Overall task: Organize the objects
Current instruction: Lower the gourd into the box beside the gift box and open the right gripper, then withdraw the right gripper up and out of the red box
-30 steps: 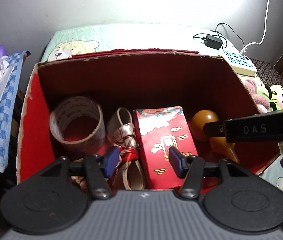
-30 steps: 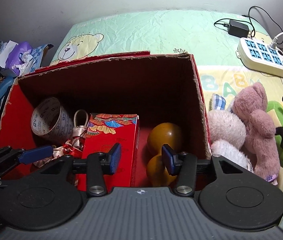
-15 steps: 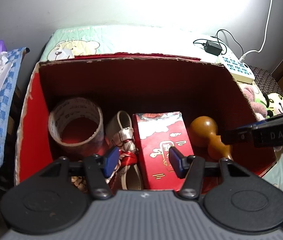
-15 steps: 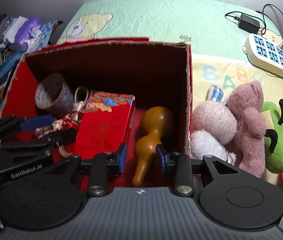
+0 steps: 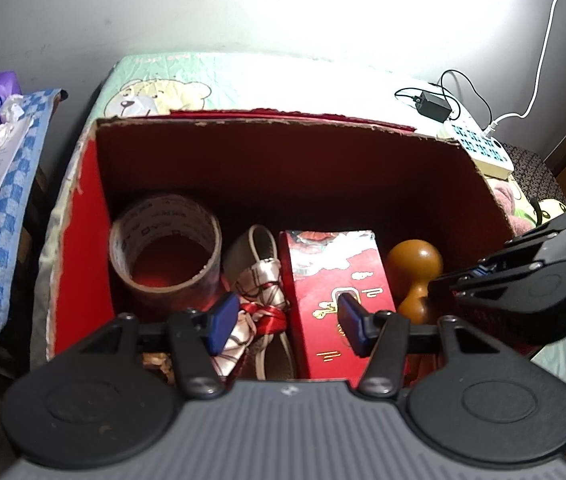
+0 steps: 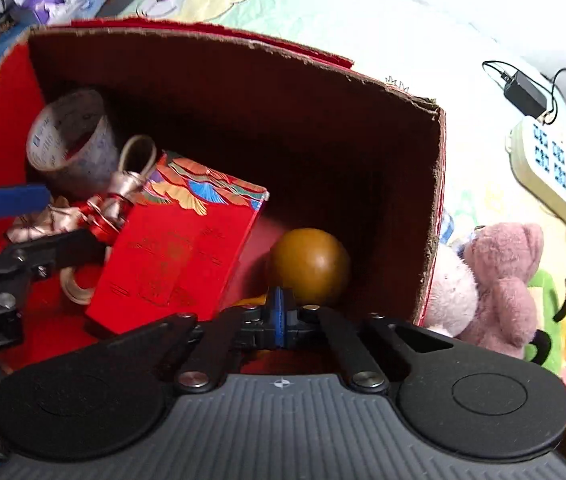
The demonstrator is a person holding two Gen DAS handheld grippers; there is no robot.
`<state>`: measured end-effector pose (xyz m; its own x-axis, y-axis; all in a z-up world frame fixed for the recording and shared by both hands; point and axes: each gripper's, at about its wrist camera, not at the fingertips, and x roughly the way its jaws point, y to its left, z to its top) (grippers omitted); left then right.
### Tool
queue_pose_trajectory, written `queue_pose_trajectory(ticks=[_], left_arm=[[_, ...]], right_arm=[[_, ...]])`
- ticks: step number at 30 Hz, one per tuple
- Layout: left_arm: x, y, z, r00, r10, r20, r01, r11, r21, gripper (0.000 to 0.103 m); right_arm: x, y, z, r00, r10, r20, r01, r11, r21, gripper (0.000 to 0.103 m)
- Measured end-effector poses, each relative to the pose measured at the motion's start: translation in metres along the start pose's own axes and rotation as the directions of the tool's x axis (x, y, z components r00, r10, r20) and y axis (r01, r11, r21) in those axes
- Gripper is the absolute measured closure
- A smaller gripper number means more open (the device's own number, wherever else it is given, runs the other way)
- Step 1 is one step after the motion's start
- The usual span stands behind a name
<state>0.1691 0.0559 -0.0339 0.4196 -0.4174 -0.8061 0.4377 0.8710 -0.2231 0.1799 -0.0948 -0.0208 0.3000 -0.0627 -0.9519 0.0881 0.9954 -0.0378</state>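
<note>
Since the right gripper (image 6: pixel 279 316) has its fingers pressed together above the neck of the gourd (image 6: pixel 310 265), seemingly empty, it should spread before reaching down. The gourd lies in the box (image 5: pixel 283 168) at its right wall, beside the red packet (image 5: pixel 337 292). The left gripper (image 5: pixel 285 322) hangs spread over the packet, holding nothing.

You have one box (image 5: pixel 83 216) holding one tape roll (image 5: pixel 165 256), one ribbon bundle (image 5: pixel 261 296), one red carton (image 5: pixel 335 292) and one gourd (image 5: pixel 415 268), with four plush toys (image 6: pixel 503 280), one power strip (image 6: pixel 551 172) and one adapter (image 6: pixel 525 94) outside.
</note>
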Motion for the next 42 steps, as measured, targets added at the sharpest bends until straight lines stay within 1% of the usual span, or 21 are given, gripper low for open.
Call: queue_pose_trajectory(ticks=[1,2,5,9,10,13,15,17,20,24,29,31,33,36,42], left_arm=[[0.000,0.001,0.000,1.000,-0.003,0.000,0.003,1.000,0.001,0.047],[0.000,0.001,0.000,1.000,-0.007,0.001,0.007,1.000,0.005,0.047],[0.003,-0.002,0.001,1.000,-0.020,-0.009,0.020,1.000,0.018,0.046],[0.011,-0.009,0.005,0.999,-0.015,-0.034,0.016,0.999,0.029,0.043],[0.013,-0.012,0.006,0.999,-0.010,-0.038,0.011,0.999,0.035,0.043],[0.016,-0.021,0.008,0.999,0.009,-0.047,-0.006,0.998,0.063,0.035],[0.015,-0.026,0.009,0.999,0.028,-0.044,-0.025,0.997,0.078,0.028],[0.014,-0.032,0.010,0.998,0.055,-0.038,-0.051,0.995,0.087,0.024],[0.012,-0.039,0.010,0.995,0.092,-0.037,-0.089,0.991,0.097,0.024],[0.010,-0.043,0.008,0.990,0.137,-0.044,-0.132,0.987,0.093,0.023],[0.000,-0.050,0.006,0.979,0.205,-0.016,-0.203,0.974,0.100,0.022],[-0.003,-0.053,0.004,0.976,0.218,-0.008,-0.216,0.971,0.101,0.022],[-0.007,-0.057,0.002,0.973,0.230,-0.003,-0.229,0.968,0.104,0.018],[-0.010,-0.061,-0.001,0.970,0.242,0.001,-0.241,0.965,0.102,0.016],[-0.013,-0.061,-0.008,0.966,0.260,-0.012,-0.258,0.963,0.074,0.015]], right_arm=[[-0.004,-0.002,-0.001,1.000,0.026,0.015,-0.027,1.000,0.013,0.095],[-0.010,-0.003,-0.002,0.999,0.039,0.037,-0.040,0.999,0.013,0.094],[-0.022,-0.005,-0.010,0.994,0.038,0.101,-0.042,0.998,0.038,0.084],[-0.030,-0.010,-0.022,0.986,0.057,0.158,-0.078,0.988,0.132,0.078],[-0.031,-0.011,-0.023,0.984,0.054,0.171,-0.082,0.984,0.158,0.078],[-0.032,-0.010,-0.028,0.976,0.043,0.212,-0.087,0.975,0.205,0.078],[-0.034,-0.010,-0.033,0.971,0.045,0.236,-0.099,0.970,0.222,0.078],[-0.039,-0.007,-0.040,0.969,0.024,0.246,-0.081,0.972,0.222,0.078],[-0.041,-0.007,-0.045,0.967,0.004,0.254,-0.063,0.973,0.223,0.078],[-0.044,-0.012,-0.050,0.963,0.040,0.266,-0.109,0.962,0.249,0.077],[-0.048,-0.011,-0.059,0.959,0.051,0.279,-0.124,0.960,0.250,0.076],[-0.050,-0.013,-0.061,0.957,0.051,0.286,-0.130,0.955,0.265,0.076],[-0.052,-0.017,-0.063,0.955,0.054,0.292,-0.141,0.948,0.286,0.075],[-0.053,-0.019,-0.066,0.952,0.061,0.300,-0.153,0.944,0.293,0.075],[-0.056,-0.017,-0.072,0.946,0.045,0.321,-0.144,0.945,0.293,0.075]])
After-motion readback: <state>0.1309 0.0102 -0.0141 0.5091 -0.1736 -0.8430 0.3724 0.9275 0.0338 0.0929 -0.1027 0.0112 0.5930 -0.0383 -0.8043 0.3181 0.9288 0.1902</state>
